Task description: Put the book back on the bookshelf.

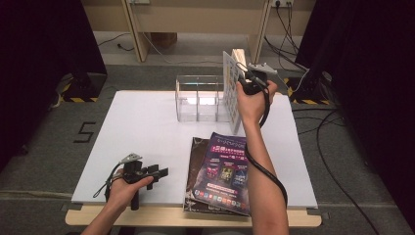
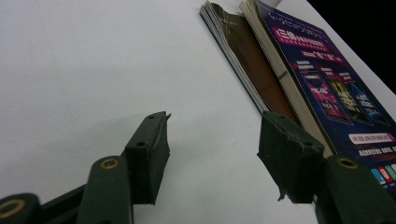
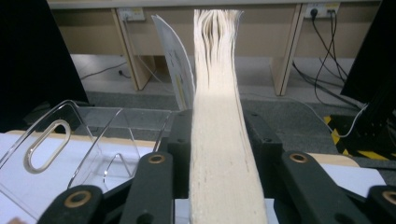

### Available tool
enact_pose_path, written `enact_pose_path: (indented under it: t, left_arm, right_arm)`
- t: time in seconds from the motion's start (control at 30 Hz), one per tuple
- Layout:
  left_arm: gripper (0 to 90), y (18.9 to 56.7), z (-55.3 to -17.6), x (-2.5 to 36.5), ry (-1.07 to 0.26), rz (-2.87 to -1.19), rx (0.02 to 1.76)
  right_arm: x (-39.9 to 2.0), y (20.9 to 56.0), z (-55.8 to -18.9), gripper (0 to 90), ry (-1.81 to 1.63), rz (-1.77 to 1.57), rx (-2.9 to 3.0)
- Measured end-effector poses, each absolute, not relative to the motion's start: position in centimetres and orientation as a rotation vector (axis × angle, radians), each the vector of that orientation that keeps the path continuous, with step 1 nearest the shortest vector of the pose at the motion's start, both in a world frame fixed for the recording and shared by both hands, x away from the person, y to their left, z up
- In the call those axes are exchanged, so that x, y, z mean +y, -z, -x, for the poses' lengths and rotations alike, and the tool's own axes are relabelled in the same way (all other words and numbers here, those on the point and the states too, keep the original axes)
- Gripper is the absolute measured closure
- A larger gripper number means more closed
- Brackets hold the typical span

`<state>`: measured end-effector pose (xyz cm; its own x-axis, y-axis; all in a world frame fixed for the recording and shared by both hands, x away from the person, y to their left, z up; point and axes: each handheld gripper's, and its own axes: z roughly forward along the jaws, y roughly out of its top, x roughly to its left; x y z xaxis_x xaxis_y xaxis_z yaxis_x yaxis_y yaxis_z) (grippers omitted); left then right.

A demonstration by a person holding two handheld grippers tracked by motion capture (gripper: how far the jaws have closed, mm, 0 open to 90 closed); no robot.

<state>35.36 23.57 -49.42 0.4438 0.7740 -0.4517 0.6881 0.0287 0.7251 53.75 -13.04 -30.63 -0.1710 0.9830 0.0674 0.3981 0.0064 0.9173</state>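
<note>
Right claw (image 3: 219,186) stands a book (image 3: 219,116) upright by the clear rack (image 1: 198,98) on the tabletop (image 1: 147,132), jaws flanking it, grip unclear; left claw (image 2: 212,154) parked apart near magazines (image 1: 222,171).

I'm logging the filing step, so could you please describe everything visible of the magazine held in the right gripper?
The magazine stands upright on edge beside the clear acrylic rack, at the table's far right. Its white cover carries a grid of small pictures; its thick cream page block fans open at the top. The right gripper has a jaw on each side of the page edge.
</note>
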Motion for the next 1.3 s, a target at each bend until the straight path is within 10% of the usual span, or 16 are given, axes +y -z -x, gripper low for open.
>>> enact_pose_path:
  t: [1.3]
  left_arm:
    - [41.9, 49.6, -35.5, 23.5, -0.098, -1.693, 1.279]
  right_arm:
    - [-12.5, 29.7, -56.2, 74.5, -1.052, -1.55, 1.737]
